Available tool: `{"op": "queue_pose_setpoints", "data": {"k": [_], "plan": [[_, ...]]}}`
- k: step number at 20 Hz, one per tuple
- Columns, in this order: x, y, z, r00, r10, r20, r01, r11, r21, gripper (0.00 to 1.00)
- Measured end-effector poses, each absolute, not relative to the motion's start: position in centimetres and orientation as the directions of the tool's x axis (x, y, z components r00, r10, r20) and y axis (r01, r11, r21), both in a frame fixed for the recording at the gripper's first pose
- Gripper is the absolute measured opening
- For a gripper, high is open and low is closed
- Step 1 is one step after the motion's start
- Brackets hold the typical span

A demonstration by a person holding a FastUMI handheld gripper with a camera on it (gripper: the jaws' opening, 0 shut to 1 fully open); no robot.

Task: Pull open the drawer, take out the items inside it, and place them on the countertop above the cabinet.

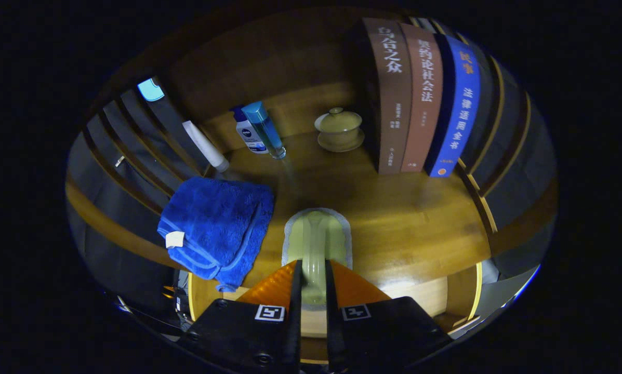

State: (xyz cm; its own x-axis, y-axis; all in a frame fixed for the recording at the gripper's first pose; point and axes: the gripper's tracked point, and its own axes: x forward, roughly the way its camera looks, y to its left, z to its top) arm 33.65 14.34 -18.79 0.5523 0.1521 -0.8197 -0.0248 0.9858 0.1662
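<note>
Second item going down on the countertop (394, 218)

Gripper (311, 283) is pinched on a pale green holder (316, 244), right over the wood. Blue towel (214, 228) just to its left looks already out. Letting go is left; the drawer's contents are hidden, so can't tell what remains.

A warm wooden desk (404, 218) under dim light — a wooden back panel (269, 62) rises at the far side, dark slatted walls (134, 140) left and right.
</note>
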Motion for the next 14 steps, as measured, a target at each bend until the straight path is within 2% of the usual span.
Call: {"op": "queue_pose_setpoints", "data": {"k": [3,7,14], "plan": [[35.7,14.5,-19.0,0.570,0.115,-0.813,-0.057,0.993,0.101,0.25],[37.3,14.4,-19.5,0.595,0.078,-0.800,-0.034,0.997,0.072,0.28],[36.3,14.3,-17.6,0.647,0.104,-0.755,-0.041,0.994,0.102,1.00]]}}
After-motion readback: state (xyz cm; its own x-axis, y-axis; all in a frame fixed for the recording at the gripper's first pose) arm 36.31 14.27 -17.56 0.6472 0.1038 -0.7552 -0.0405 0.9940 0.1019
